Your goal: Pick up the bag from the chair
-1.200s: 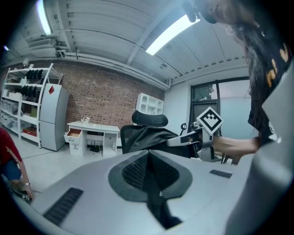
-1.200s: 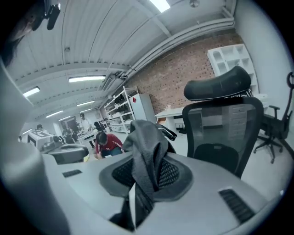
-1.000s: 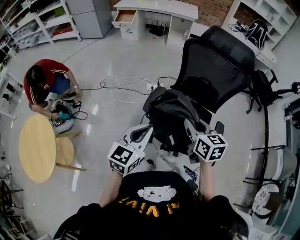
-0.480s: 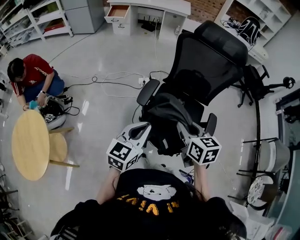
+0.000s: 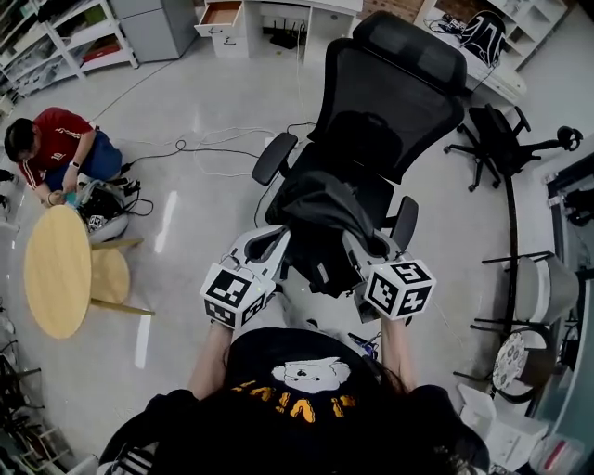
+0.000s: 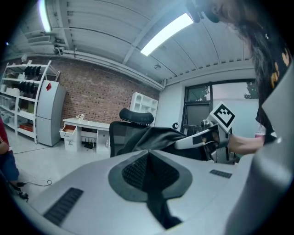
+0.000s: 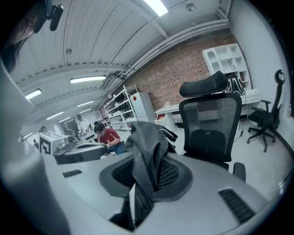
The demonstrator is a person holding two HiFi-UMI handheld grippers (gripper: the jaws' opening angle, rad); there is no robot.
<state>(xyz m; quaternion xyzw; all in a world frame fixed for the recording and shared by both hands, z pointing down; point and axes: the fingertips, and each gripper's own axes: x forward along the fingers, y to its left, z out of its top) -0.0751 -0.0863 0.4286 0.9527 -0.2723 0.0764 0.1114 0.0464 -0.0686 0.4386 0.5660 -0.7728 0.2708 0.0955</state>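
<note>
A dark grey fabric bag [image 5: 320,218] hangs between my two grippers, over the front of the seat of a black mesh office chair [image 5: 394,97]. My left gripper [image 5: 277,243] is shut on a strip of the bag [image 6: 156,137], pinched between its jaws [image 6: 149,156]. My right gripper [image 5: 358,243] is shut on a fold of the bag [image 7: 144,140] that bunches up between its jaws [image 7: 142,172]. The chair [image 7: 211,121] stands just behind. Whether the bag's underside still touches the seat is hidden.
A person in a red shirt [image 5: 51,153] crouches on the floor at the left, beside a round wooden table [image 5: 58,269]. Cables [image 5: 213,148] lie on the floor. A white desk [image 5: 278,14] stands behind; a second black chair [image 5: 497,134] stands at the right.
Both grippers have drawn back from the chair's backrest with the bag in them. More of the chair's seat back and its armrests now shows behind the bag.
</note>
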